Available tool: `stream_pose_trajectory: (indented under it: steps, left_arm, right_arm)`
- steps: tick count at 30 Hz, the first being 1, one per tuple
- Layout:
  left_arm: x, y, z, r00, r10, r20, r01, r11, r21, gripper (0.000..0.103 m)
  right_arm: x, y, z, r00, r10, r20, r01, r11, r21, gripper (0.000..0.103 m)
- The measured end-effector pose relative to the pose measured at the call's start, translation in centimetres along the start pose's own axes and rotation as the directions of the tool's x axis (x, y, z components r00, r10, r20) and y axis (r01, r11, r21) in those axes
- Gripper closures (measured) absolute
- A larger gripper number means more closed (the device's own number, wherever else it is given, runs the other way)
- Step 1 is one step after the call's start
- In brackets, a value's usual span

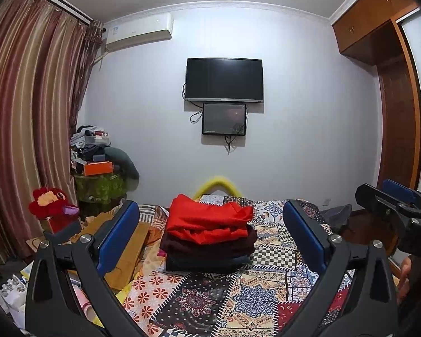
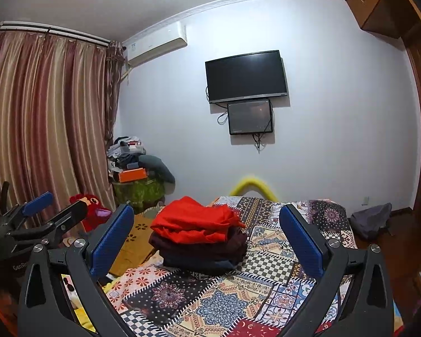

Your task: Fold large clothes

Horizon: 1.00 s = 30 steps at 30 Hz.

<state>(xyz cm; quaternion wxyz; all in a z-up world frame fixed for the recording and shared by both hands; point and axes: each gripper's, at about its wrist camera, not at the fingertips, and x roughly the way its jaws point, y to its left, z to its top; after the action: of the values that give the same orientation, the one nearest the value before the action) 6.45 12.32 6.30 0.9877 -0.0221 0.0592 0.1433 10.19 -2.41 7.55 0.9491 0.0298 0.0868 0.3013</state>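
Bed: the patchwork bed carries the whole scene and serves as landmark; its near end is cut off at the bottom of both views.
Clothes stack: a folded clothes stack sits on the bed toward its left edge, a red garment on top, a maroon layer under it, darker folds at the base.
Left gripper: the left gripper is spread wide with nothing between its blue pads; the stack shows in the gap, beyond the fingertips and untouched.
Right gripper: the right gripper is likewise wide apart and holds nothing; the stack lies ahead, nearer its left finger.
Left view only: the right gripper's side profile beyond the bed's right edge, with part of a hand below it, mostly cut off.
Right view only: the left gripper seen beyond the bed's left edge, and a grey bag on the floor off the bed's far right corner.
Hard to make out: how many garments make up the dark lower layers; the clutter pile left of the bed's far end.
Behind the bed: a television on the wall, a smaller screen just under it.
Left of the bed: a red plush toy by the curtain.
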Motion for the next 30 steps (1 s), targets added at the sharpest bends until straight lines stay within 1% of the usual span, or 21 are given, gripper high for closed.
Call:
stream_pose_trajectory:
  steps: [12,22,30]
  left_arm:
    - [0.24,-0.11,-0.2,1.0,-0.01,-0.003,0.01,1.0,0.004,0.0]
    - [0.47,0.06,-0.21,1.0,-0.016,-0.012,0.016,1.0,-0.013,0.0]
    - [0.64,-0.03,-0.14,0.999,-0.035,-0.02,0.035,0.999,-0.02,0.0]
  right_arm:
    - [-0.12,-0.28,0.16,1.0,-0.002,-0.002,0.002,1.0,0.005,0.0]
    - [-0.1,-0.42,0.13,1.0,-0.004,-0.002,0.004,1.0,0.008,0.0]
    - [-0.1,-0.56,0.04,1.0,-0.008,0.001,0.008,1.0,0.012,0.0]
